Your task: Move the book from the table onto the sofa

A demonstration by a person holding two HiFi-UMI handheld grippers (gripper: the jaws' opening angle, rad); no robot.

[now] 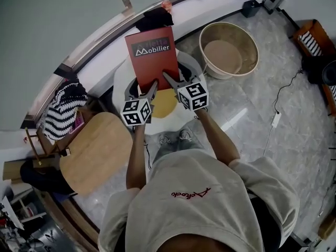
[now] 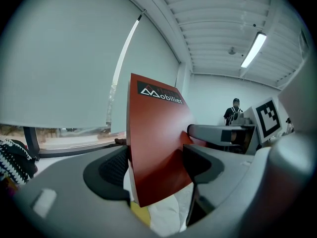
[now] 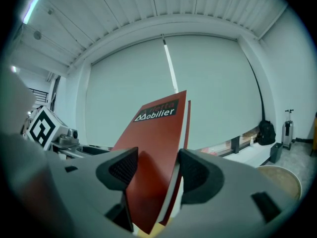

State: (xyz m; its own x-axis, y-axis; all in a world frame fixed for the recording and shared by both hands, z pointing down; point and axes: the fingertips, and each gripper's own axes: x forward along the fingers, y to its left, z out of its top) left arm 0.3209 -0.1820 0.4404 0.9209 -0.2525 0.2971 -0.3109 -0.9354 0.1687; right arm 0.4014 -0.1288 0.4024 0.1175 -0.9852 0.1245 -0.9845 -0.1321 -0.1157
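Note:
A red book (image 1: 152, 56) with "Mobilier" on its cover is held up, tilted, above a small round white table (image 1: 122, 77). My left gripper (image 1: 153, 86) is shut on the book's lower left edge. My right gripper (image 1: 167, 79) is shut on its lower right edge. In the left gripper view the book (image 2: 156, 143) stands between the two pads of that gripper (image 2: 154, 168). The right gripper view shows the book (image 3: 158, 138) pinched near its spine by that gripper (image 3: 154, 175), cover and pages slightly fanned.
A yellow object (image 1: 164, 104) lies on the table under the book. Nearby are a round wooden tub (image 1: 229, 49) at the right, a round wooden tabletop (image 1: 97, 151) at the left with a striped cloth (image 1: 62, 109), and a curved white ledge (image 1: 210, 8) with a black cloth (image 1: 157, 19). A person (image 2: 234, 112) stands far off.

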